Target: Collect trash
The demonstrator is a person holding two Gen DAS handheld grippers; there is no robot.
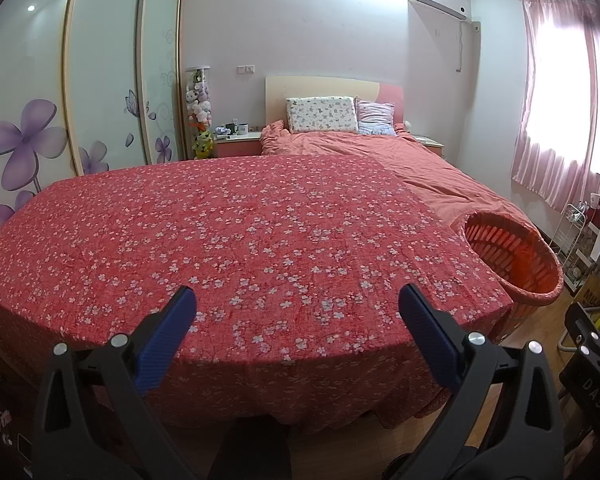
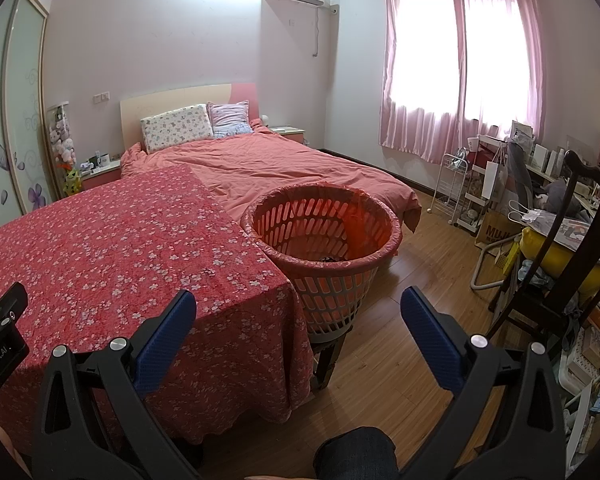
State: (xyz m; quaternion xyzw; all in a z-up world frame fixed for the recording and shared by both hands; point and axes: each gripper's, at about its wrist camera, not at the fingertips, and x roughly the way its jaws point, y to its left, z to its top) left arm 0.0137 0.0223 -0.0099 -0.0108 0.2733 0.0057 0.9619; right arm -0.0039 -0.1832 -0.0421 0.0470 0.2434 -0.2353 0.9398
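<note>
Both of my grippers sit nearest the lens: the left gripper (image 1: pixel 298 300) with its blue fingers (image 1: pixel 168 340) spread wide and nothing between them, and the right gripper (image 2: pixel 298 300) likewise spread and empty.

No loose trash shows anywhere on the flowered red cloth (image 1: pixel 228 232) that covers the table-like surface in front of me; it looks bare from edge to edge. The place the trash belongs is the orange slatted basket (image 2: pixel 328 292), lined with a thin reddish bag (image 2: pixel 360 220), standing on a small stool just beside the cloth's right-hand corner. Something dark lies at its bottom, too small for me to tell what. From the left wrist view the basket (image 1: pixel 536 280) sits off to the right, at the cloth's far corner.

My judgement is that this is either the very start or the very end of collecting. To do the step well I would sweep both cameras slowly over the cloth, the wooden floor (image 2: pixel 412 320) and the bed (image 2: pixel 300 164) beyond, before committing either gripper, and keep the fingers apart until a piece is found.

As for pose, both grippers are held level and low, pointing forward over the near edge of the cloth, the right one aimed between the cloth's corner and the basket. A dark-clothed knee (image 2: pixel 356 454) shows below the right gripper.
</note>
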